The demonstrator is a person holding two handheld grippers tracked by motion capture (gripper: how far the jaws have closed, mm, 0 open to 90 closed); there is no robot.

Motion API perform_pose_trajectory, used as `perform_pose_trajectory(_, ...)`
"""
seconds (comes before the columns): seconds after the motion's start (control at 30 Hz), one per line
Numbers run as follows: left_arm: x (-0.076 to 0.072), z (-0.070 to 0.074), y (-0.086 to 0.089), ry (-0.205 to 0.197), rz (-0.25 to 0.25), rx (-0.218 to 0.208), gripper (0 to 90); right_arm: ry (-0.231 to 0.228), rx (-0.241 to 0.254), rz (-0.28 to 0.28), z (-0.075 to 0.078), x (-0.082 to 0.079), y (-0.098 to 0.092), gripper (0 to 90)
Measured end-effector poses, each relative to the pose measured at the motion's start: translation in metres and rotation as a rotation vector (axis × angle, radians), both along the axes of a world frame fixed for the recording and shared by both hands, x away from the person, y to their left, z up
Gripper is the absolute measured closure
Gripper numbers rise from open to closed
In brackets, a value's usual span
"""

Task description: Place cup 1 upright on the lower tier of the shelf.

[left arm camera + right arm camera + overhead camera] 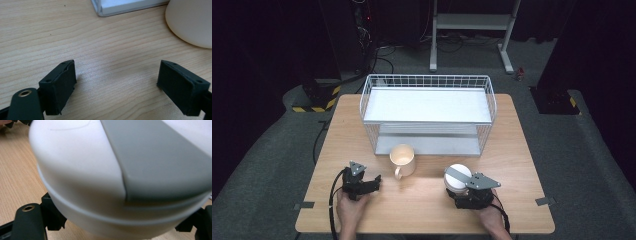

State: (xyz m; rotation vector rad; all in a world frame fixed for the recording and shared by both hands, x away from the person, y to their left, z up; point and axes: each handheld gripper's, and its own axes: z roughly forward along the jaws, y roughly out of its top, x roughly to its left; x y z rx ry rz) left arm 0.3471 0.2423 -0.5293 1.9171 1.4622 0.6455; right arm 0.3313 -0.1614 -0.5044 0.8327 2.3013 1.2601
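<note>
right gripper view has the white lidded container, crossed by a grey band, sitting between the right gripper jaws, pinched at its widest part, likely for a lift. it stands near the table front, right of the cream mug. left gripper rests spread and empty. the wire shelf rack blocks the back.

Black left tool, right tool, grey triangular plates, brass screws, black cables

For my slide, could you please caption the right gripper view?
Right claw closed around a white container with a grey band, on a wooden table.
</note>
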Motion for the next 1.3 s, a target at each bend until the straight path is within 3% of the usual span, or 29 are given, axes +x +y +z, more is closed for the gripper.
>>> perform_pose_trajectory(0.33, 0.000, 0.000, 0.000, 0.000, 0.000, 0.000, 15.4, -0.010, 0.006, 0.006, 0.007, 0.006, 0.003, 18.8)
perform_pose_trajectory(0.6, 0.000, 0.000, 0.000, -0.001, -0.001, 0.000, 15.5, 0.033, 0.065, 0.004, 0.010, 0.016, 0.000, 18.7)
perform_pose_trajectory(0.93, 0.000, 0.000, 0.000, -0.001, 0.001, 0.000, 15.8, 0.038, 0.077, -0.031, 0.015, 0.029, -0.001, 18.8)
perform_pose_trajectory(1.0, 0.000, 0.000, 0.000, -0.001, 0.001, -0.001, 15.8, 0.058, 0.084, -0.043, 0.016, 0.033, -0.002, 18.8)
perform_pose_trajectory(1.3, 0.000, 0.000, 0.001, 0.001, -0.003, -0.004, 16.0, 0.071, 0.072, -0.084, 0.015, 0.047, -0.001, 18.8)
